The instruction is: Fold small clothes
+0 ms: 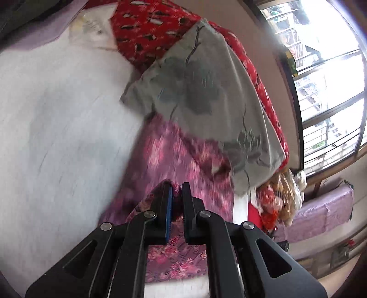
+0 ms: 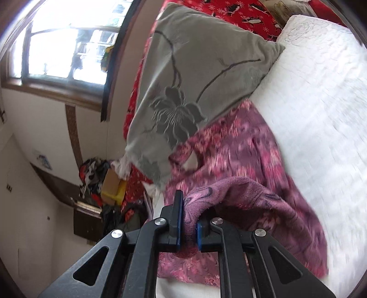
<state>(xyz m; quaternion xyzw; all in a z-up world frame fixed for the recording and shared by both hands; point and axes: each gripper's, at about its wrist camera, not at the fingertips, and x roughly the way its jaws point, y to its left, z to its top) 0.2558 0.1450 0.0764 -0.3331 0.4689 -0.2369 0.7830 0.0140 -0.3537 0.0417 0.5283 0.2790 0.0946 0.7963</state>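
Note:
A pink and purple floral garment [image 1: 174,155] lies on the white bed, its far end under a grey pillow. My left gripper [image 1: 177,192] is shut on a fold of its near edge and holds it just above the bed. In the right wrist view the same garment [image 2: 243,146] spreads ahead. My right gripper [image 2: 190,220] is shut on a bunched purple fold [image 2: 234,194] that drapes over the right finger. The rest of the cloth is motion-blurred.
A grey flower-print pillow [image 1: 201,96] [image 2: 190,75] leans on a red patterned blanket [image 1: 149,27] [image 2: 243,13]. The white quilted bed [image 1: 57,114] [image 2: 321,103] spreads beside the garment. A window [image 1: 328,80] [image 2: 68,45] and piled clutter [image 2: 96,181] lie beyond the bed edge.

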